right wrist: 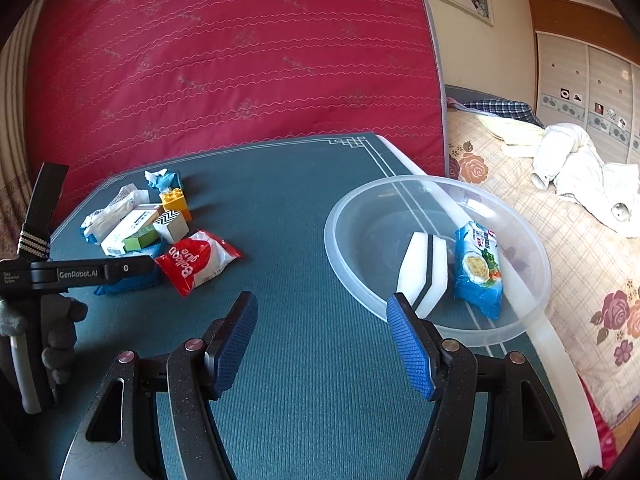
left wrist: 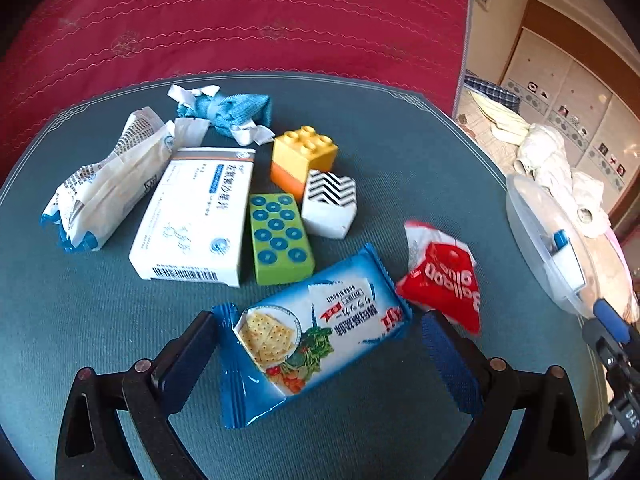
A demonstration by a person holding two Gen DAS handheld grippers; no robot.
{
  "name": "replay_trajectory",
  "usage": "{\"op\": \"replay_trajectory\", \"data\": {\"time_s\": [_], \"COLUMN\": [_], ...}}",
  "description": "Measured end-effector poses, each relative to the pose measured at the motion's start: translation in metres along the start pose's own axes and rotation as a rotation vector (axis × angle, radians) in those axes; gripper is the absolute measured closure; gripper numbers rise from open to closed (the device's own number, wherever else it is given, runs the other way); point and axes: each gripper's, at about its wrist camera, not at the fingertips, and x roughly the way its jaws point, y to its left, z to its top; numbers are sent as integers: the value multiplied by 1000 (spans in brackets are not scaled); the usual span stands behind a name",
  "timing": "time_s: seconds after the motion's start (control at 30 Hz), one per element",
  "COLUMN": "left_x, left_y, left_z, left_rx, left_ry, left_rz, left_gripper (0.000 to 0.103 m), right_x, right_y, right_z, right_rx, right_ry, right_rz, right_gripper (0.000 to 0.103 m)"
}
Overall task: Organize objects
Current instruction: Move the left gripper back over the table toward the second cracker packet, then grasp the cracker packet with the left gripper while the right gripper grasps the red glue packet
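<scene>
On the table: left gripper (left wrist: 320, 360) spread around cracker packet (left wrist: 312, 332), pads not touching | right gripper (right wrist: 322, 340) apart, empty, beside clear bowl (right wrist: 532, 248) holding sponge (right wrist: 424, 276).

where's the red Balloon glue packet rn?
On the green table mat, the red Balloon glue packet lies at the right edge of the object pile, just right of the blue cracker packet that sits between the open left gripper's fingers, left of the clear bowl.

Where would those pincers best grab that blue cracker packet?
Probably across the cracker packet's flat middle, from above: it lies flat and slanted between the left gripper's open fingers, so the narrow width fits; the crimped ends would slip.
</scene>
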Motion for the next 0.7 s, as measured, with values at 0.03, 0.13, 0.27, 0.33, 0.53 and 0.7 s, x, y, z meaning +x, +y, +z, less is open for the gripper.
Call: {"op": "replay_trajectory", "data": {"time_s": [0.03,0.13,0.27,0.33,0.53,0.7], "left_x": [-2,-9,-17,-19,-7,5], "left_y": [-5,-18,-29,-29,-23,-24], "left_z": [-4,-17,-25,-20,-1,-4], "left_rx": [23,71,107,111,84,81], "left_ry": [4,26,24,0,-37,-5], "left_rz": [-3,-34,-28,1,85,65], "left_gripper": [1,1,1,1,2,21], "right_x": [1,2,4,5,4,10], "right_y": [0,1,1,1,5,7], "right_z": [-1,-2,-3,-3,0,3], "right_rx": [-3,-6,-3,0,5,45], "right_ry": [4,10,17,23,31,63], "right_rz": [-1,1,3,9,38,77], "right_gripper": [35,35,35,35,35,35]}}
